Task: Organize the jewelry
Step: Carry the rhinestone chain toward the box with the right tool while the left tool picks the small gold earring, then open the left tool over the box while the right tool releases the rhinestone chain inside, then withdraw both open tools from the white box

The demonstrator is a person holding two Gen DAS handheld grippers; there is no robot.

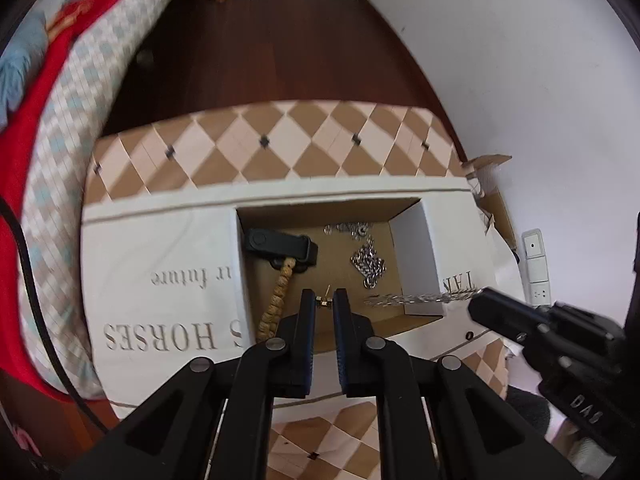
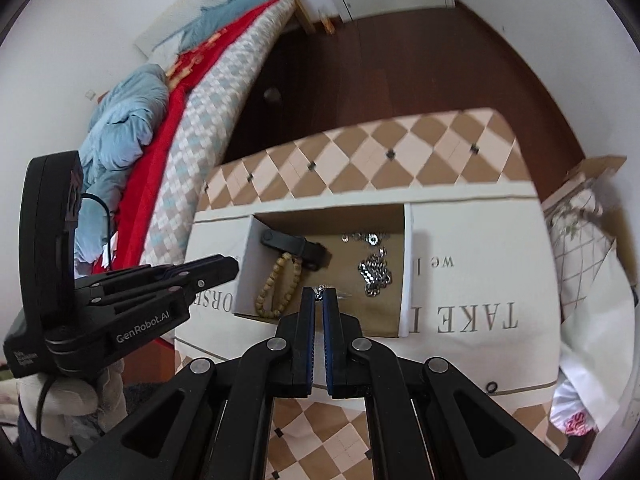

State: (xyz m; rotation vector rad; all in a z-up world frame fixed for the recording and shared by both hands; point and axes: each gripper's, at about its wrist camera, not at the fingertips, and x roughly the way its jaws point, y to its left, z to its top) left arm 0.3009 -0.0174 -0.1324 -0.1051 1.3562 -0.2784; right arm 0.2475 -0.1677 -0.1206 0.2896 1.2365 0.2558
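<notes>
Left gripper (image 1: 324, 304): matte black linkage arms showing round silver pivot screws; finger pads (image 1: 340, 344) showing dark blue ribbed faces. In the right wrist view its body is carrying white "GenRobot.AI" lettering, a boxy black housing and a black cable (image 2: 100, 208) looping behind. Right gripper (image 2: 319, 298): same black build, blue pads; its side is showing embossed "DAS" in the left wrist view.

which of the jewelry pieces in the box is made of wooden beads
The beaded bracelet at the box's left side, looped under the black strap; the other pieces are metal chains.
</notes>
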